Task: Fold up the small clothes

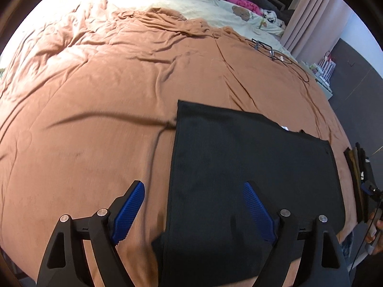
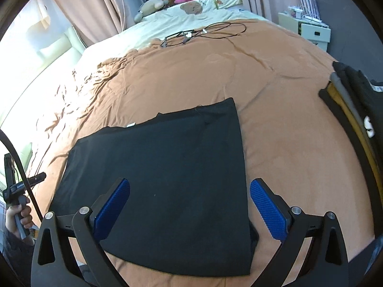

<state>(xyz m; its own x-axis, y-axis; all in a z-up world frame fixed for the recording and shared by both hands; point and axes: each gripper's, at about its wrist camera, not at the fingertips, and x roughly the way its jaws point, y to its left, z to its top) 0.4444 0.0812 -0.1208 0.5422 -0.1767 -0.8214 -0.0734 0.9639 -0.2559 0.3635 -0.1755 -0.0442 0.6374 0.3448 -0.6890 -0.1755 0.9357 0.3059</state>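
A black garment [image 1: 251, 155] [image 2: 155, 162] lies flat on the orange-brown bed cover [image 1: 95, 95] [image 2: 287, 119], folded into a rough rectangle with a small white label at its far edge. My left gripper [image 1: 194, 185] hovers open over the garment's near left edge, one blue pad [image 1: 129, 210] over the bed cover and the other over the cloth. My right gripper [image 2: 191, 181] hovers open over the near right part, its right pad [image 2: 268, 210] just past the garment's right edge. Nothing is between either pair of fingers.
A stack of folded clothes [image 2: 354, 100] [image 1: 356, 167] sits at the bed's right edge. A black cable with a small frame [image 2: 203, 32] [image 1: 275, 52] lies farther back. Beyond are a cream duvet [image 2: 167, 24], soft toys, curtains and a white drawer unit [image 2: 311, 31].
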